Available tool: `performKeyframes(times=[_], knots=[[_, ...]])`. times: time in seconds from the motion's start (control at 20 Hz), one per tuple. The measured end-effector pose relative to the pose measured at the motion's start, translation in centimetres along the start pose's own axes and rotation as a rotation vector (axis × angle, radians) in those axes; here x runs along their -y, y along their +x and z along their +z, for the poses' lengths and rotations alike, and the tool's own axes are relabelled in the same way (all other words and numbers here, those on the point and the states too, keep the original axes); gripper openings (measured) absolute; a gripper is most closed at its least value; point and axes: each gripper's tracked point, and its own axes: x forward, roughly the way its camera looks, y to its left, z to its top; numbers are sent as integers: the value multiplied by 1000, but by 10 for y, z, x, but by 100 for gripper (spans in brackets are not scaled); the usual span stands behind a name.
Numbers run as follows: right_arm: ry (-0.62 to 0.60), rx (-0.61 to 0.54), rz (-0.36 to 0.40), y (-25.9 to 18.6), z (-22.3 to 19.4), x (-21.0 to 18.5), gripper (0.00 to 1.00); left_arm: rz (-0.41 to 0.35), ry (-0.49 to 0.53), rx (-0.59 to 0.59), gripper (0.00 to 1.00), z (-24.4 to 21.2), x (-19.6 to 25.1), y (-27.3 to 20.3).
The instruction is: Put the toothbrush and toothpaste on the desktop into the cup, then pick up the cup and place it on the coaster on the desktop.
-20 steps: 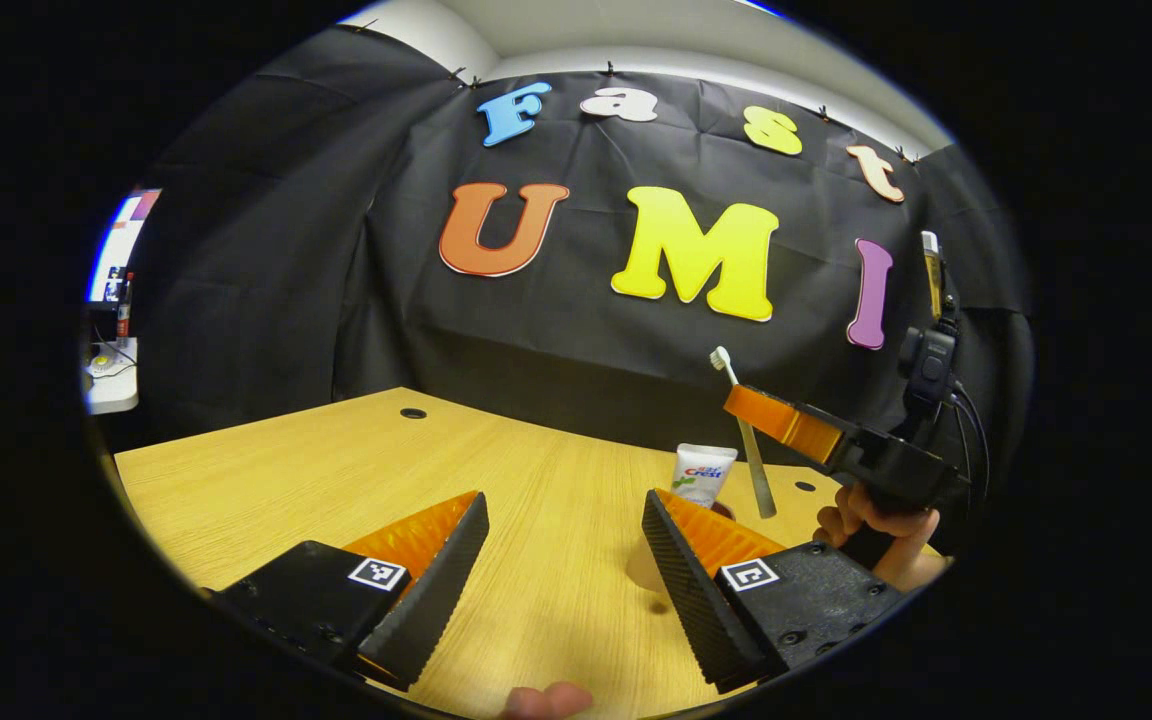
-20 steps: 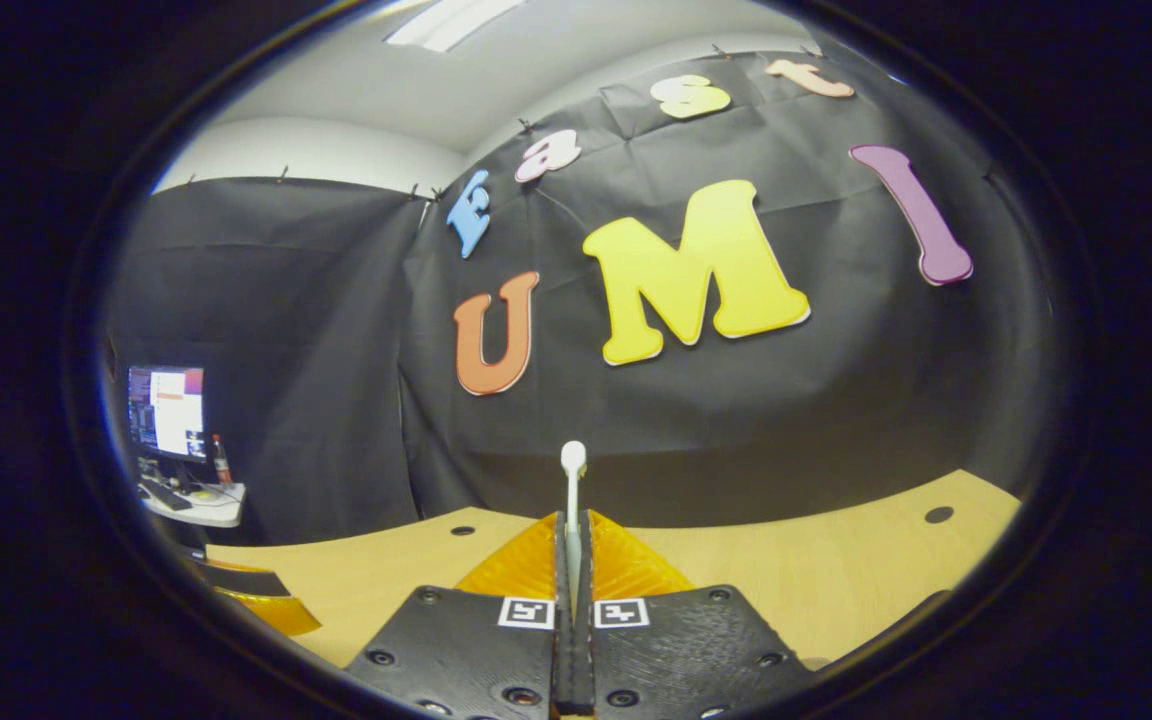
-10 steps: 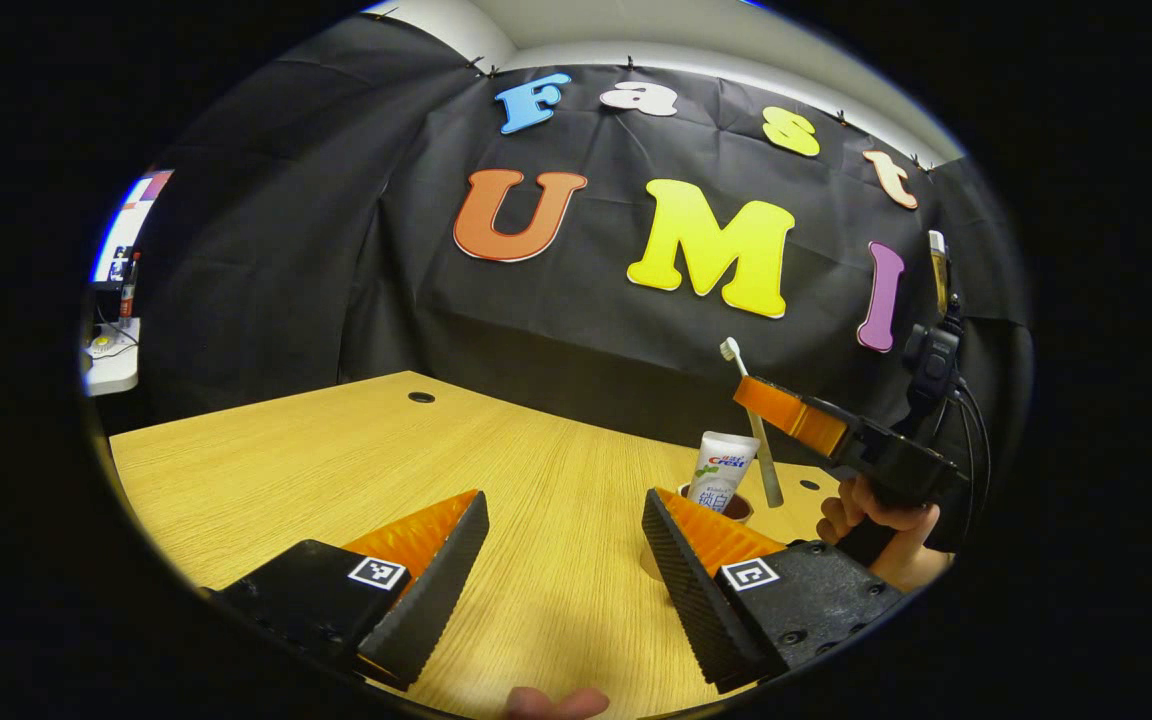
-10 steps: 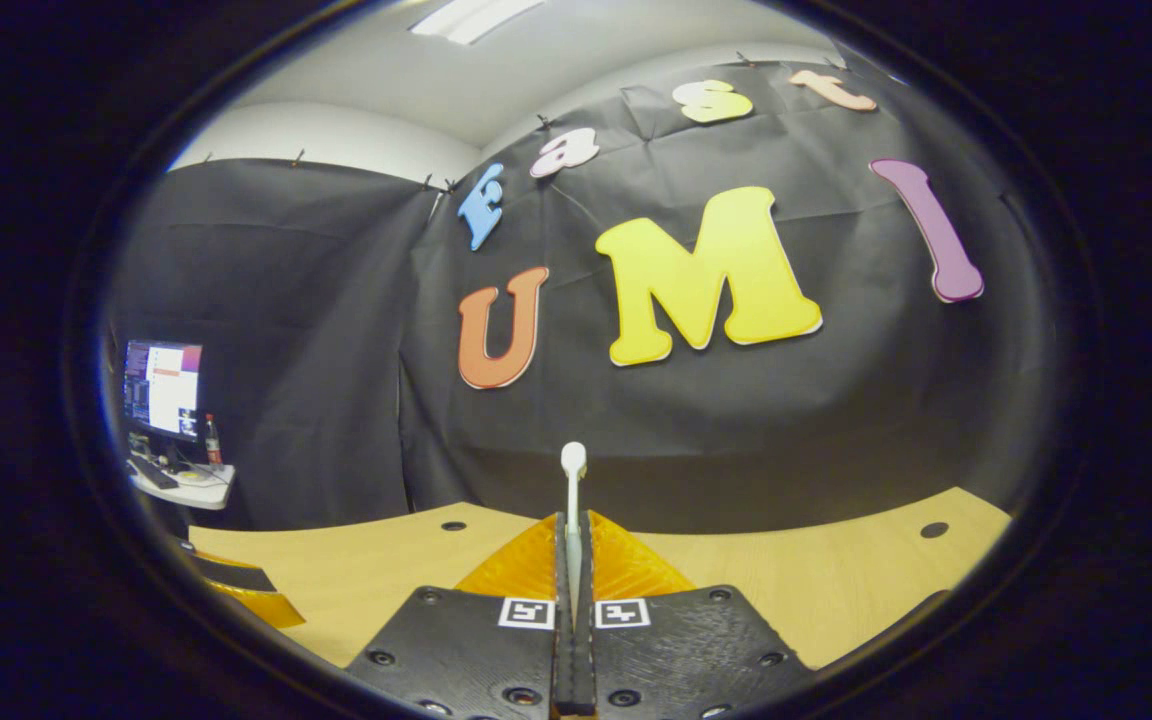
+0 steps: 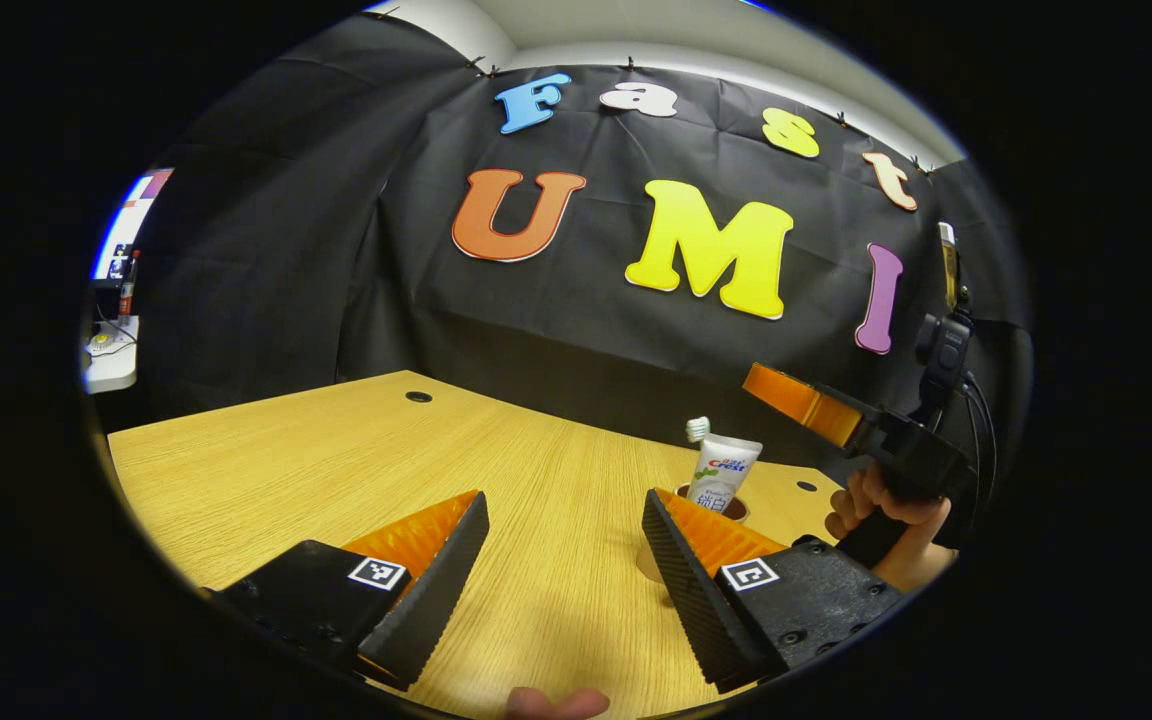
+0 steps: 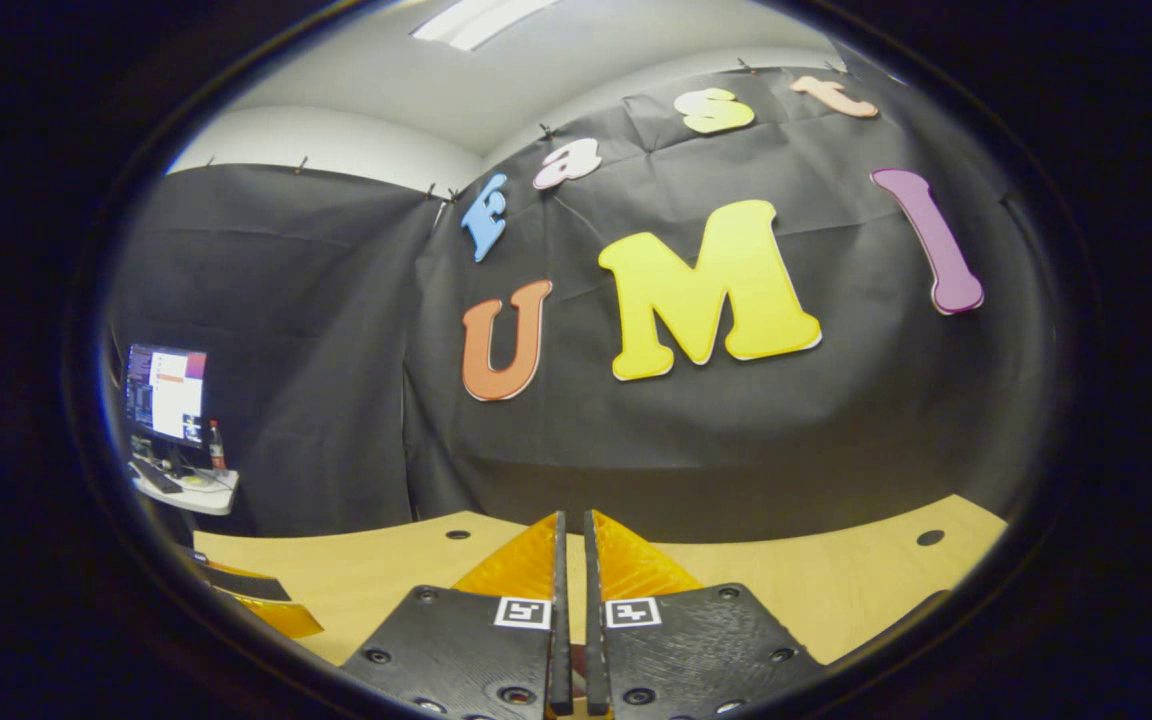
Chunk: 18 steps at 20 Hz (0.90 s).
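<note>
1. Wood-grain desktop (image 5: 356,450) spreads across the left gripper view. My left gripper (image 5: 564,497) hangs above it with its fingers spread wide and nothing between them. The toothpaste (image 5: 724,470) stands tail-up in the cup (image 5: 741,512), and the toothbrush (image 5: 698,428) head peeks out just behind it. So both lie where the task wants them. Most of the cup hides behind my own finger. Just beyond, a hand (image 5: 886,510) holds the right gripper (image 5: 796,405) above and beside the cup.
   - I judge the cup light but top-heavy, since the tall, soft tube and stiff brush lean on its rim. I would grip the cup wall low down and squeeze gently.
   - There is open desk to the left. The far edge lies close behind the cup.
2. In the right gripper view, my right gripper (image 6: 570,515) shows a slim gap with nothing in it, so it is let go. Bare desktop (image 6: 836,580) and the cloth wall lie ahead.
</note>
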Motion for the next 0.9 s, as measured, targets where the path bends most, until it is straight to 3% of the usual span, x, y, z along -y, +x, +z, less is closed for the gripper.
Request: performKeyframes(times=[0.1,0.2,0.25,0.3,0.45,0.5,0.75,0.9], knots=[[-1,-4,32,-8,2,-7,5,4,5,-3,98,0,1,0],[-37,2,41,-17,7,-9,43,5,6,-5,98,1,4,-1],[-63,12,35,-22,11,-9,55,2,8,-3,98,2,8,-3],[-82,23,30,-27,15,-10,55,1,13,2,98,4,10,-4],[-110,59,-24,-48,31,-3,86,2,47,24,98,14,18,-9],[-118,62,-55,-55,33,2,91,-2,52,33,98,19,22,-10],[-205,28,-191,-121,36,37,95,-23,60,29,98,29,38,-16],[-203,-1,-245,-183,26,62,94,-63,-1,-21,98,28,48,-18]])
